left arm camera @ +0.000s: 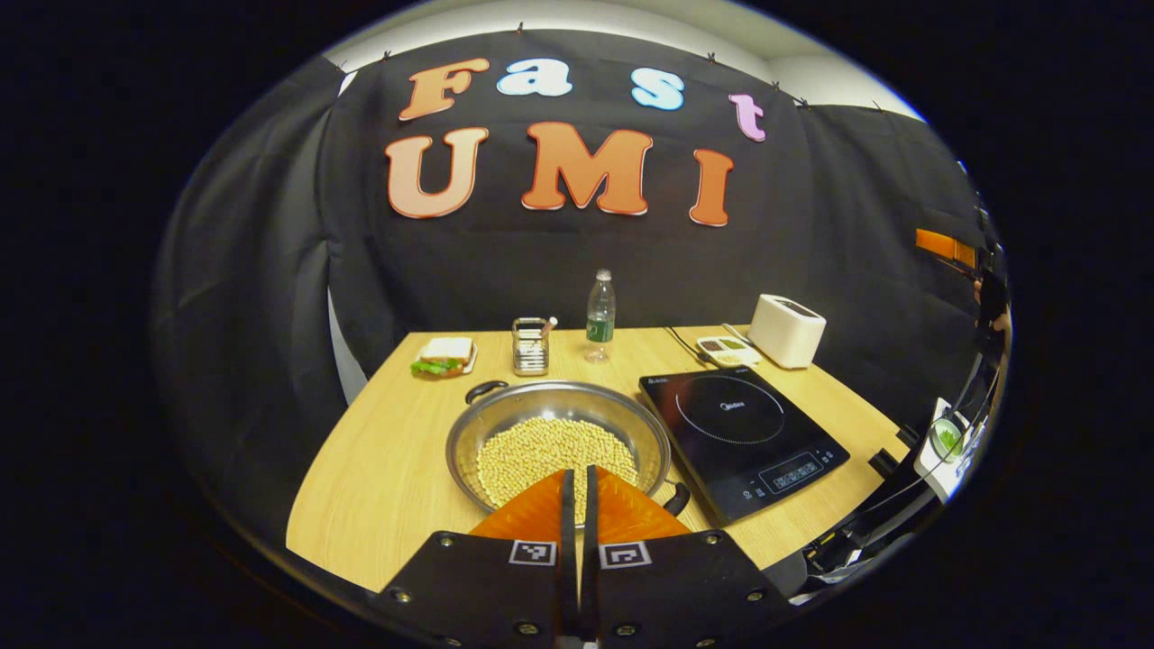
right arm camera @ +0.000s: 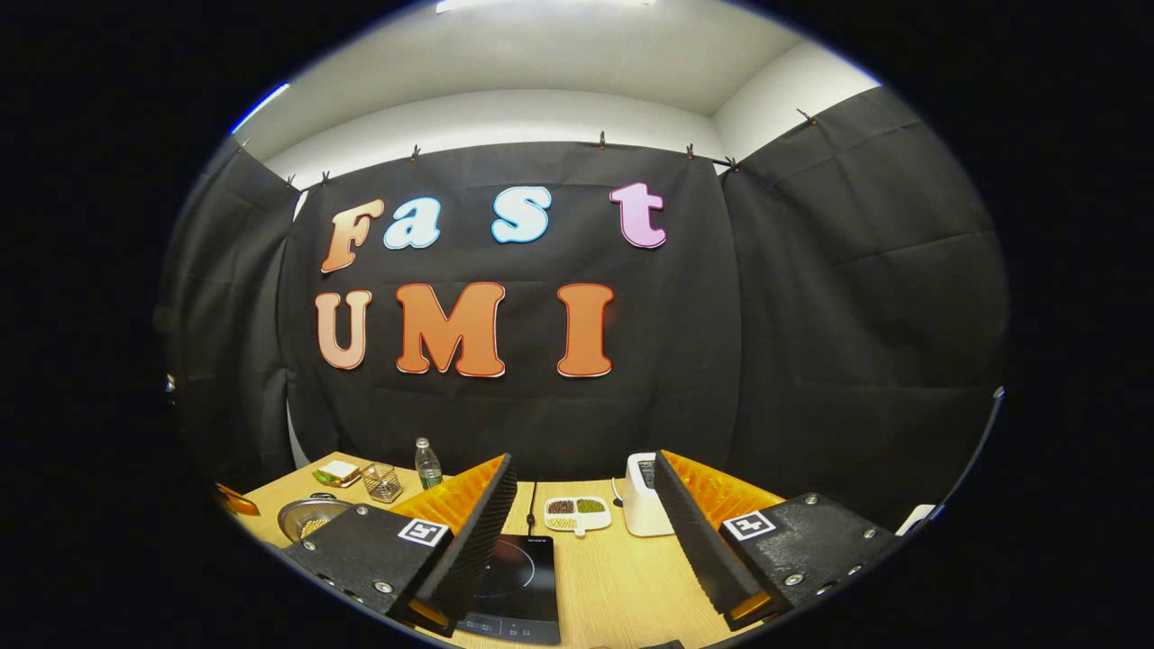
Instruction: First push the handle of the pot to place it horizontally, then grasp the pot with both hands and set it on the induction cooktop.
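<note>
My closed left gripper hovers just before the pot, handles seemingly diagonal; right gripper gapes, farther.

Left gripper hides pot near rim; cooktop front cut off.

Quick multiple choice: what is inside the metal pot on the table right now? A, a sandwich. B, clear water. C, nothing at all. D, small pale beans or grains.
D: in the left gripper view the pot holds a layer of small pale beans or grains across its bottom, while the sandwich sits apart near the table's far left corner.
</note>
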{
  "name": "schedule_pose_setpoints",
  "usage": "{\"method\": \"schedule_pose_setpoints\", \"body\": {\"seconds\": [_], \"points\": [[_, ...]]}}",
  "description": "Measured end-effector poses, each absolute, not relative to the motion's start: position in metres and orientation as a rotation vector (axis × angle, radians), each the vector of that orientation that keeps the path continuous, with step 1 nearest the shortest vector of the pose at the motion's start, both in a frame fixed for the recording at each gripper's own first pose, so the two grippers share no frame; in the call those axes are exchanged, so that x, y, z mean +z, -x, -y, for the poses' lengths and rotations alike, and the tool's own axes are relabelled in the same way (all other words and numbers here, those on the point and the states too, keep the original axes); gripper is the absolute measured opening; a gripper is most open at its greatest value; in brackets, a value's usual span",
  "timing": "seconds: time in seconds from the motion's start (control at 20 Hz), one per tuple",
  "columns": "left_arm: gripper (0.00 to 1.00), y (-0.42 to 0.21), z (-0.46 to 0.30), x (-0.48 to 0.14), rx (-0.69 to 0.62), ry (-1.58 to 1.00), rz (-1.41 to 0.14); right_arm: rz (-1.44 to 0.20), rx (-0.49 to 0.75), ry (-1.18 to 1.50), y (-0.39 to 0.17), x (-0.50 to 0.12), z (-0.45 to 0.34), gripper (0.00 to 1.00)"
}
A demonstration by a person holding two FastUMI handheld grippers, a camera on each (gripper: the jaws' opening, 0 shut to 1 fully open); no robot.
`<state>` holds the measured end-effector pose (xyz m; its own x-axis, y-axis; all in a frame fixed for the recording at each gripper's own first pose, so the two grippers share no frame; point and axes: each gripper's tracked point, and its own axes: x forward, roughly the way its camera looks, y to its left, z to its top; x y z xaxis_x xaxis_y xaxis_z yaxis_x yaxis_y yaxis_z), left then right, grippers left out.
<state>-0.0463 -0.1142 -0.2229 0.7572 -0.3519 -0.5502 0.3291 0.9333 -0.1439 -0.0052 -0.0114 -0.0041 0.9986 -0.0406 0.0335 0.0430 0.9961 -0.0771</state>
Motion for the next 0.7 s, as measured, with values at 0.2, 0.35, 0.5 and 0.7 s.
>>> {"method": "schedule_pose_setpoints", "body": {"seconds": [0.2,0.35,0.5,0.7], "points": [[0.02,0.056,0.126,-0.259,-0.406,0.024,-0.706,0.019,-0.038,0.079,0.002,-0.010,0.012,0.95],[0.03,0.059,0.135,-0.280,-0.424,0.010,-0.749,0.011,-0.040,0.077,0.000,-0.014,0.014,0.95],[0.03,0.069,0.139,-0.302,-0.434,0.021,-0.808,0.001,-0.043,0.072,-0.002,-0.018,0.017,0.95],[0.03,0.070,0.143,-0.320,-0.437,0.020,-0.854,-0.016,-0.050,0.071,-0.005,-0.026,0.022,0.95]]}}
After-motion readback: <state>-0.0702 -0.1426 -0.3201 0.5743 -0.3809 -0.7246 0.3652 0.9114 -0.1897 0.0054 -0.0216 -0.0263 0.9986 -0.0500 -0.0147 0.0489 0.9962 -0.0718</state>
